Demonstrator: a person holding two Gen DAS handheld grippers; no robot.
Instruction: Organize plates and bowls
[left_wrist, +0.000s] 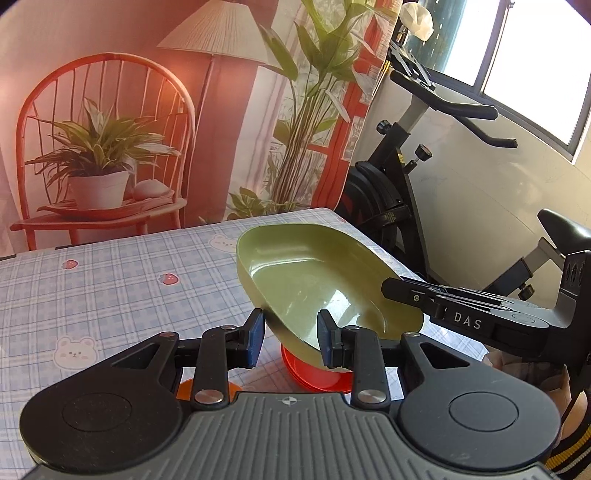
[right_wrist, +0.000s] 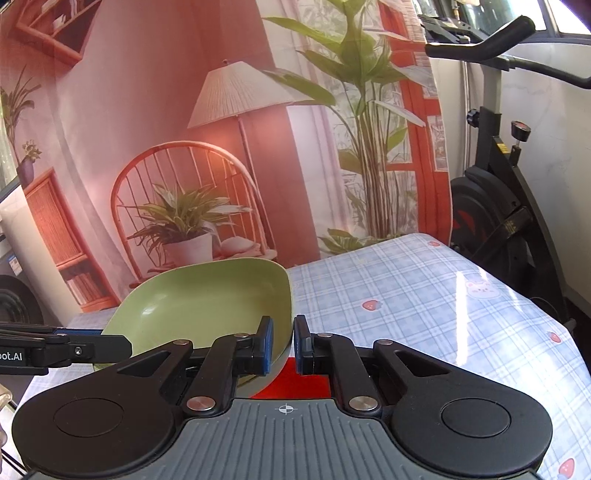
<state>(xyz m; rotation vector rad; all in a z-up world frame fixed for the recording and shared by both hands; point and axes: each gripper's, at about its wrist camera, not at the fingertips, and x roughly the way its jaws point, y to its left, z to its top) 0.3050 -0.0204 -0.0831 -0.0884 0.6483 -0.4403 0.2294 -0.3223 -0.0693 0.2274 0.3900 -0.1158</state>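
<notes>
- The green bowl (left_wrist: 314, 280) is tilted, off the table (left_wrist: 110, 288), above a red plate (left_wrist: 314, 373) near the table's right edge.
- Right gripper (right_wrist: 283, 345): fingers pressed together on the bowl's rim, one pad inside, one outside.
- Left gripper (left_wrist: 291, 338): fingers spread around the bowl's near rim; whether the pads touch it, I cannot tell.
- An orange plate (left_wrist: 184, 391) peeks out beside the red one.
</notes>
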